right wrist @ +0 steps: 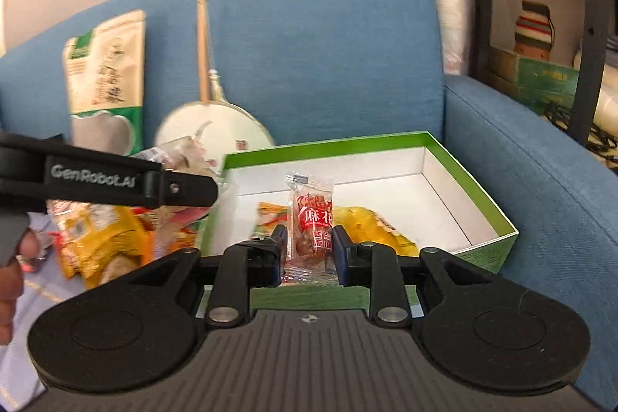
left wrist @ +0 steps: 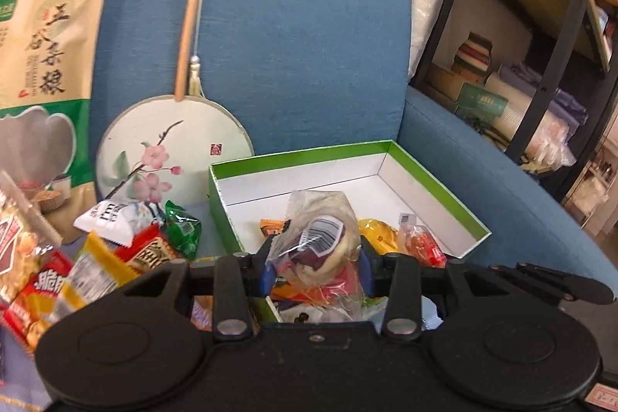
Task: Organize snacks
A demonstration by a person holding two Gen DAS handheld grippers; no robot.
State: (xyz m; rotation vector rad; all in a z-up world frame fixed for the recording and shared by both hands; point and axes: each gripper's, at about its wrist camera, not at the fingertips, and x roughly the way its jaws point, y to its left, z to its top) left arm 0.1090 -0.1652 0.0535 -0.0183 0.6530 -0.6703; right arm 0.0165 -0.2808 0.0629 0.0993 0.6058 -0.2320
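Snacks going into the green box (left wrist: 436,176), one in each tool.

Left tool (left wrist: 314,257) grips a clear bun packet (left wrist: 320,238) and right tool (right wrist: 309,246) grips a red twist snack (right wrist: 311,219), both above the box's near edge on the blue sofa (left wrist: 301,56). Next, I think, move each over the bare white floor and let go. Only the left view shows the snack pile (left wrist: 96,257) clearly; only the right view shows a hand (right wrist: 11,280).

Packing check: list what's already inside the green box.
In the green box, a yellow packet and an orange packet lie near the front wall. The back is bare white floor. The right gripper and its red-labelled snack cover whatever lies beneath.
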